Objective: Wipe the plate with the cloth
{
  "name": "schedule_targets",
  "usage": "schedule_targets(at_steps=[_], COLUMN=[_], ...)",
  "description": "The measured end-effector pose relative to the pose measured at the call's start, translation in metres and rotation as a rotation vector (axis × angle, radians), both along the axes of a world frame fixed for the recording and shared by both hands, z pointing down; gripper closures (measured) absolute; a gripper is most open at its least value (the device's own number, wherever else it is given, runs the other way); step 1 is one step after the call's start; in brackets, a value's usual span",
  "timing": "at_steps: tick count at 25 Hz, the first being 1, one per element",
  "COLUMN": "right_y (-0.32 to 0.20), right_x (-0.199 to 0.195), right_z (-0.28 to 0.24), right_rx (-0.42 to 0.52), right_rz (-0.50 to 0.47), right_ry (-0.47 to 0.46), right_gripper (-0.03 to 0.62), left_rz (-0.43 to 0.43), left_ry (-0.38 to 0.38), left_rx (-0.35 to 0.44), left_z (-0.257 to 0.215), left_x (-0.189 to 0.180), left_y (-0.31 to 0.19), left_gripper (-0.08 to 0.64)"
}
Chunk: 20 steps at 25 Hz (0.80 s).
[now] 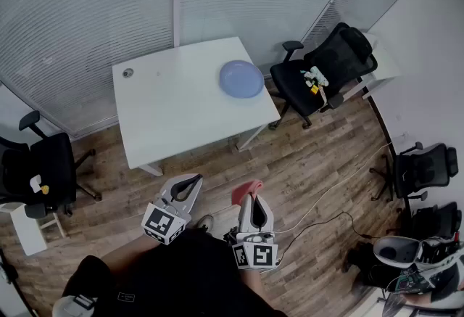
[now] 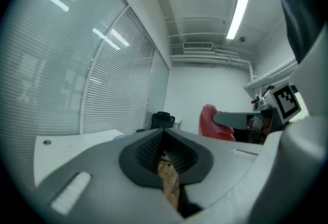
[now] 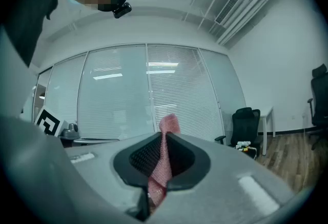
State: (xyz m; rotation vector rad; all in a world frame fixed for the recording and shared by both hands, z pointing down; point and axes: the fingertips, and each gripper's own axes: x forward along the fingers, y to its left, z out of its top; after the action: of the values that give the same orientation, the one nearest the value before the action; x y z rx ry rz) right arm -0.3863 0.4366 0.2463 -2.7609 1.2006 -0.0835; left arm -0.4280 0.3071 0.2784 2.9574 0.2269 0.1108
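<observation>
In the head view, I see the white table (image 1: 174, 101) across the wood floor. The blue plate (image 1: 241, 80) sits on it, near the far right corner. Nothing else is on the plate that I can see. My two tools are down low, close to my body and well apart from the table. The left gripper (image 1: 191, 183) is on the left. The right gripper (image 1: 251, 197) is on the right, with the pink cloth (image 1: 246, 188) poking out of its tip.

In the left gripper view, the jaws are pressed together. Nothing is between them. I only see a bit of floor through the small gap. Off to the right, I can see the cloth in the other tool.

In the right gripper view, the jaws are squeezed tight on the cloth. It stands up between the dark pads and sticks out above them. The blinds are ahead, and a black chair (image 3: 247, 124) is to the right.

So I think the job has hardly begun. The cloth is picked up, which is the first part. The cloth is nowhere near the plate, so no wiping has been done. I have to go to the table, reach the plate and rub it clean.
</observation>
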Motion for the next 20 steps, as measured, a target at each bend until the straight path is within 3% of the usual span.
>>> schedule_targets(at_steps=[20], right_y=[0.048], right_x=[0.017], right_z=[0.004], right_rx=[0.029], right_rz=[-0.036], right_ry=[-0.002], right_gripper=[0.572], left_rz=[0.004], left_ry=[-0.024], left_rx=[0.006], left_z=[0.007], left_x=[0.026], left_y=[0.051], left_gripper=[0.559])
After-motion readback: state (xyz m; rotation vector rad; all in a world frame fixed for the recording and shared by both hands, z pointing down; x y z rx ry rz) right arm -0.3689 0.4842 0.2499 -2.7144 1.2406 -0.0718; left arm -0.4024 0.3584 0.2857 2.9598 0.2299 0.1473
